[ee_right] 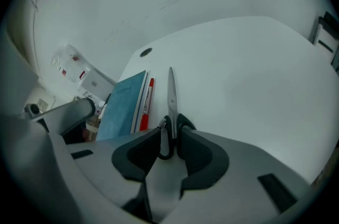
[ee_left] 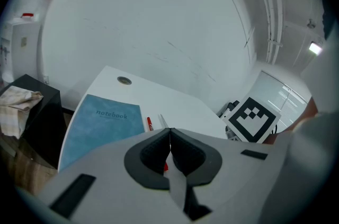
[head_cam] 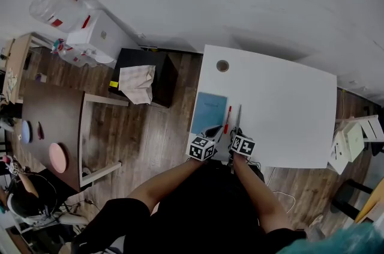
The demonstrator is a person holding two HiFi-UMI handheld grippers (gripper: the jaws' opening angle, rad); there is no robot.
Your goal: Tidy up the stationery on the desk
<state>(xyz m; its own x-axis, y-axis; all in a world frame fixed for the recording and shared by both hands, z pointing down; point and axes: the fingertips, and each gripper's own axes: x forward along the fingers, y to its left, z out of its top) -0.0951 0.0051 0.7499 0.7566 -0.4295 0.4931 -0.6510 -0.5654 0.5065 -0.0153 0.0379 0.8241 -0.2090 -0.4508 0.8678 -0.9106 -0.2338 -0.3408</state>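
Step in hand, by judgement: releasing the scissors (ee_right: 172, 91), which lie at frame centre on the desk (ee_right: 243, 85), just right of the red pen (ee_right: 146, 104) and the notebook (ee_right: 123, 106). The right gripper (ee_right: 171, 133) has its fingers apart around the handles. The left gripper (ee_left: 170, 135) has its fingers closed and empty. Next: lift clear without nudging the scissors.

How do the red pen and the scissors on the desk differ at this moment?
The pen is red-bodied; the scissors have bare metal blades and black handles. The pen lies right beside the blue notebook; the scissors lie on the pen's other side, farther from it. The scissors' handle sits between the open jaws of the right gripper; the pen lies outside them. Both lie flat on the white desk, roughly parallel.
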